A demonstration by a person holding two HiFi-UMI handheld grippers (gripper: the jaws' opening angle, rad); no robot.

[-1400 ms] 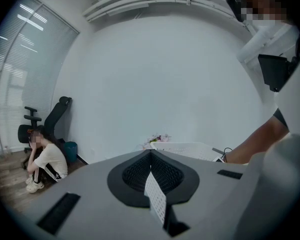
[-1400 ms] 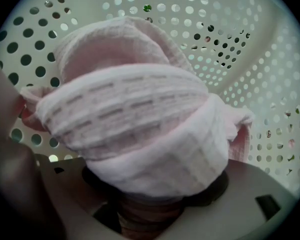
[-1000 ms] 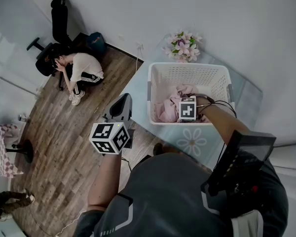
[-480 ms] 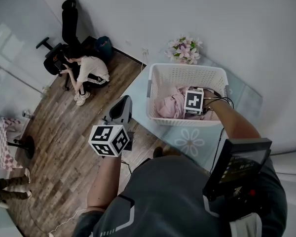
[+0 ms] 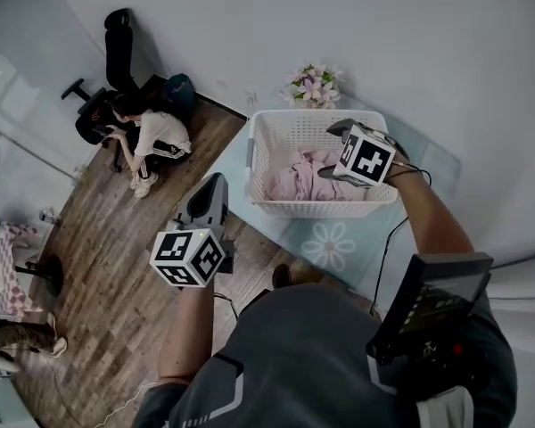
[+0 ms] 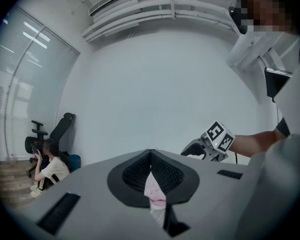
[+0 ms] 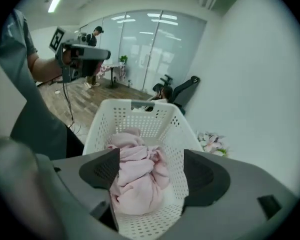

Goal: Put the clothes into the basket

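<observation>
A white perforated basket [image 5: 321, 209] [image 7: 140, 105] holds a bundle of pink clothes [image 5: 294, 178] [image 7: 137, 179]. My right gripper [image 5: 332, 150] [image 7: 152, 171] hangs above the basket, tilted down at the clothes. It is open: its jaws have just spread wider, and nothing lies between the pads. My left gripper [image 5: 216, 182] [image 6: 150, 154] is held out left of the basket over the wood floor, pointing nearly level. Its jaws meet at the tips, shut on nothing. The right gripper also shows in the left gripper view, marked by its cube [image 6: 220, 136].
The basket stands on a pale surface with a daisy print [image 5: 330, 244]. A bunch of pink flowers [image 5: 314, 86] lies behind it by the white wall. A person [image 5: 153, 132] sits on the wood floor beside a black office chair [image 5: 107, 69].
My right gripper has risen out of the basket and tipped up, leaving the pink clothes lying inside. My left gripper has drifted slightly.
</observation>
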